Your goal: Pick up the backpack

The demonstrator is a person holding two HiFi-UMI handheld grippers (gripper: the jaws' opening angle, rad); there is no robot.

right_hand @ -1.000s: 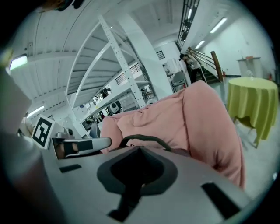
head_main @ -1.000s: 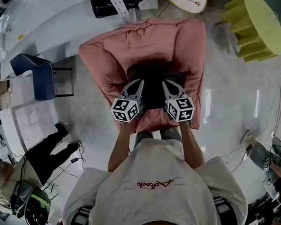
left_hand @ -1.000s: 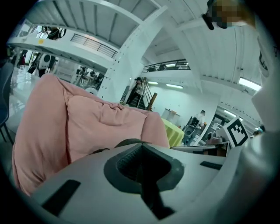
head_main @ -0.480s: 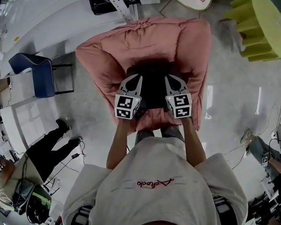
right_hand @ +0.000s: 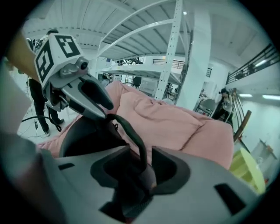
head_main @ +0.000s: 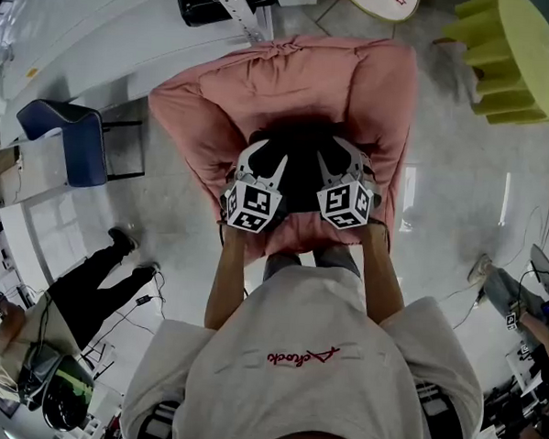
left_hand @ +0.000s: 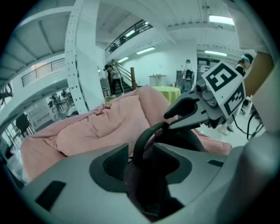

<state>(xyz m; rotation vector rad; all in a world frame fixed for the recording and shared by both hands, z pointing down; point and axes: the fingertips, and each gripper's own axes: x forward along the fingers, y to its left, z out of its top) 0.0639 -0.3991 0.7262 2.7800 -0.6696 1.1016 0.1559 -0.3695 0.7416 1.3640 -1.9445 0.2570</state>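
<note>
A black backpack (head_main: 300, 165) lies on a pink cushion seat (head_main: 291, 77) in front of the person. Both grippers hang over its near side. In the head view my left gripper (head_main: 262, 160) is at the pack's left and my right gripper (head_main: 340, 159) at its right. In the left gripper view a black carry strap (left_hand: 143, 136) arches up through the gap of my left gripper (left_hand: 142, 154). The same strap (right_hand: 130, 129) runs between the jaws of my right gripper (right_hand: 140, 161). Both pairs of jaws are opening and stand wide of the strap.
A blue chair (head_main: 72, 148) stands left of the cushion, beside a white bench (head_main: 101, 31). A yellow round stand (head_main: 517, 52) is at the top right. A person in black trousers (head_main: 87, 291) stands at the lower left. Cables (head_main: 518, 300) lie on the floor at the right.
Both grippers have rolled about their own axes and sunk a little toward the backpack. Their jaws, shut before, now stand apart.
</note>
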